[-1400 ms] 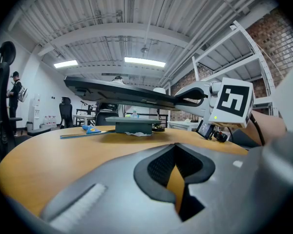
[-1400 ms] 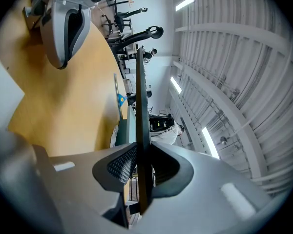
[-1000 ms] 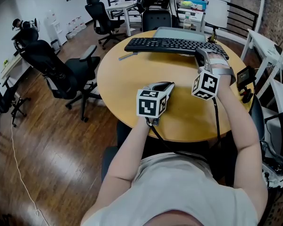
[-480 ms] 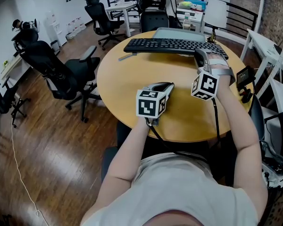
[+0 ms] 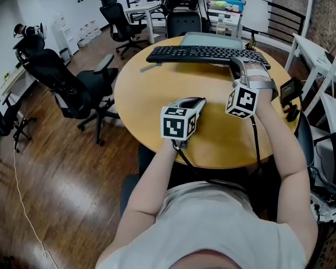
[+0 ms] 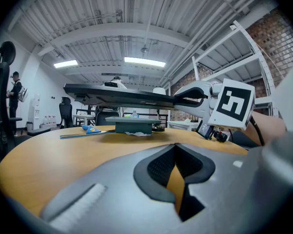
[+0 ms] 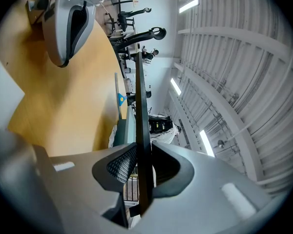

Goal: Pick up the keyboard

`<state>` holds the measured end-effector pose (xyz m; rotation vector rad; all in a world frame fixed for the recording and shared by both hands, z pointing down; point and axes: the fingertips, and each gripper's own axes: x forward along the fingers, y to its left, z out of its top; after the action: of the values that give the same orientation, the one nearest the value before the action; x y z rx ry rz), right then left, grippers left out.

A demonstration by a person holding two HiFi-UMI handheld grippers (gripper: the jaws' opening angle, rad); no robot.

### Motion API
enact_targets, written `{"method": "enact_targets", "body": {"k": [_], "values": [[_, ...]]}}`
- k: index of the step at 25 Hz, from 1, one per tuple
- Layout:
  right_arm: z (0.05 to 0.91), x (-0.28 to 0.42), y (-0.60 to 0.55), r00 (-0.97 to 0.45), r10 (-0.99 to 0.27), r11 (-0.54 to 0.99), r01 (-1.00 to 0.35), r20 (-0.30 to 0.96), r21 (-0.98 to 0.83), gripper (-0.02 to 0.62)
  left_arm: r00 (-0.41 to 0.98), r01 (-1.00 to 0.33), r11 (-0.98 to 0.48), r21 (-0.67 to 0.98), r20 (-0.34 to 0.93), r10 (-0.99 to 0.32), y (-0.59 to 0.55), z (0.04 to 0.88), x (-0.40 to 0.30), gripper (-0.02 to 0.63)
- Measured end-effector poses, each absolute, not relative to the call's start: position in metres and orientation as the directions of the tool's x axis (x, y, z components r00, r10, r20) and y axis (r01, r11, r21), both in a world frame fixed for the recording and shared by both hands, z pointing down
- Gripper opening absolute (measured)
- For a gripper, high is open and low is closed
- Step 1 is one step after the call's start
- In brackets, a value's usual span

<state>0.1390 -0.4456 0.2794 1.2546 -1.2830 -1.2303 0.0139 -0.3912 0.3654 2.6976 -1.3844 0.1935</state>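
The black keyboard (image 5: 207, 54) hangs level a little above the far side of the round wooden table (image 5: 157, 94). My right gripper (image 5: 237, 65) is shut on its near edge toward the right end. In the right gripper view the keyboard's thin edge (image 7: 142, 116) runs straight between the pads of that gripper (image 7: 141, 167). In the left gripper view the keyboard (image 6: 117, 95) floats above the tabletop, with the right gripper's jaws (image 6: 193, 97) clamped on it. My left gripper (image 5: 196, 101) rests on the table in the middle, shut and holding nothing (image 6: 178, 179).
A grey flat box (image 5: 207, 38) lies under the far side of the keyboard, and a thin blue-tipped tool (image 5: 151, 66) lies to its left. A small black device (image 5: 291, 91) sticks out at the table's right edge. Office chairs (image 5: 73, 86) stand to the left and behind.
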Motion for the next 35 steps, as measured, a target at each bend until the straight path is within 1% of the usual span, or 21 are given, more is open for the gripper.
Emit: {"method": "enact_targets", "body": {"k": [35], "values": [[0.2786, 0.1370, -0.4432, -0.056, -0.997, -0.045, -0.067, -0.048, 0.997, 0.091, 0.578, -0.813, -0.581, 0.034, 0.161, -0.800, -0.3909, 0.3671, 0.0147, 0.002]]}}
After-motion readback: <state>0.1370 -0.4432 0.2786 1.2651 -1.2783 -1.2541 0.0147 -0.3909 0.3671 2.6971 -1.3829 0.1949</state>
